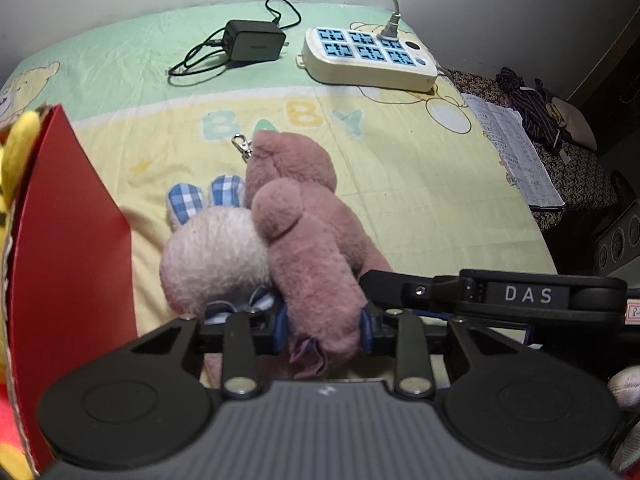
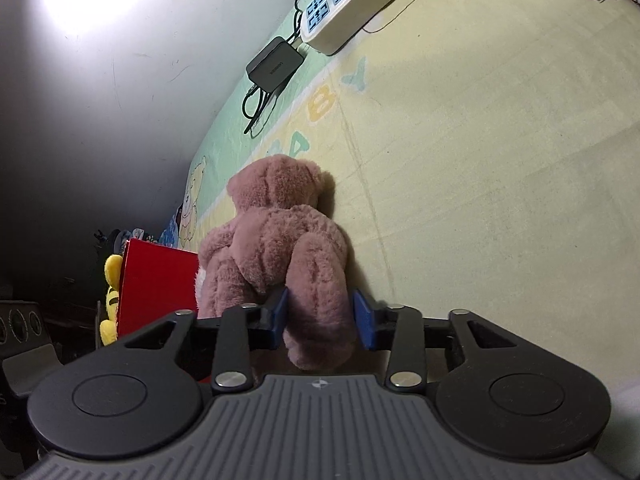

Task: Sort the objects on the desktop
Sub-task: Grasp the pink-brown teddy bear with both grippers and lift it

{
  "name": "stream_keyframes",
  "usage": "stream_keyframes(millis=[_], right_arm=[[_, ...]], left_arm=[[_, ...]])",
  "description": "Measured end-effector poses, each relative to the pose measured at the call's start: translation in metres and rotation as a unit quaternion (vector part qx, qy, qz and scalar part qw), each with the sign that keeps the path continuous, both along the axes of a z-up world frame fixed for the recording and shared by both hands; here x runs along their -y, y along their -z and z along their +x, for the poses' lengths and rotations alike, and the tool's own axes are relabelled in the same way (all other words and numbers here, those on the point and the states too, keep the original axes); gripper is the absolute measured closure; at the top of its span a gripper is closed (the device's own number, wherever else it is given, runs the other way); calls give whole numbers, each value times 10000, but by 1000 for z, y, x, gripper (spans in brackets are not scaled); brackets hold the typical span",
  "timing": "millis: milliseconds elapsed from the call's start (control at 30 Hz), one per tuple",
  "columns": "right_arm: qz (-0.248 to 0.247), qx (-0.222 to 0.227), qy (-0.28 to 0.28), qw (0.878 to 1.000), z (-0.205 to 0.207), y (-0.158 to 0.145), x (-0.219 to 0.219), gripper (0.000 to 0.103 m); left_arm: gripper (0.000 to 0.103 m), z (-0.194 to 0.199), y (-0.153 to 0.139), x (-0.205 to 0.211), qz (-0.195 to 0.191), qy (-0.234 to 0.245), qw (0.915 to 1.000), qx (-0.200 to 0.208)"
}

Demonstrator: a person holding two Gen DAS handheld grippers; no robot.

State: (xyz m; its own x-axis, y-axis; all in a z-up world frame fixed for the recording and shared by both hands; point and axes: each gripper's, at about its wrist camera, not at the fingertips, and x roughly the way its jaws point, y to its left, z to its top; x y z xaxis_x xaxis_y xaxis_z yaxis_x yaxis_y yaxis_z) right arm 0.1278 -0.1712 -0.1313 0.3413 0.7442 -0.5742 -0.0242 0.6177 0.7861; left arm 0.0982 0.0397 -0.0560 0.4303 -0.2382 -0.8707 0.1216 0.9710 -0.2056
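A dusty-pink teddy bear (image 1: 304, 232) lies on a baby-print cloth (image 1: 420, 184), its head away from me. My left gripper (image 1: 324, 330) is shut on one of its legs, blue pads pressed into the plush. In the right wrist view the same teddy bear (image 2: 280, 232) has its other leg clamped in my right gripper (image 2: 320, 322). A white bunny plush (image 1: 216, 256) with blue checked ears leans on the bear's left side. The black housing marked DAS (image 1: 536, 294) of the right gripper reaches in from the right.
A red box (image 1: 68, 260) stands at the left with a yellow plush (image 1: 16, 152) in it. A black charger (image 1: 254, 42) with its cable and a white power strip (image 1: 368, 56) lie by the wall. Printed papers (image 1: 516, 152) hang at the right edge.
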Motion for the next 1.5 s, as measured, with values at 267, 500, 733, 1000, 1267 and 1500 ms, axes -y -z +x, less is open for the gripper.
stream_keyframes(millis=[267, 500, 733, 1000, 1267, 1500], right_arm=[[-280, 519, -113, 9982, -15, -25, 14, 76], [-625, 572, -19, 9964, -52, -37, 50, 76], [-978, 362, -191, 9944, -99, -33, 63, 76], [-844, 279, -93, 9960, -111, -34, 66, 71], [-675, 279, 155, 9972, -87, -24, 66, 54], [-621, 243, 92, 9977, -72, -9, 54, 45]], left_arm=[[74, -13, -8, 17, 101, 431, 9989, 135], [74, -50, -6, 58, 70, 1336, 9909, 142], [74, -90, 13, 80, 270, 2197, 9752, -79], [60, -99, 17, 62, 216, 2060, 9782, -160], [45, -80, 9, 43, 49, 1558, 9878, 10], [42, -63, 30, 51, -112, 1529, 9876, -332]])
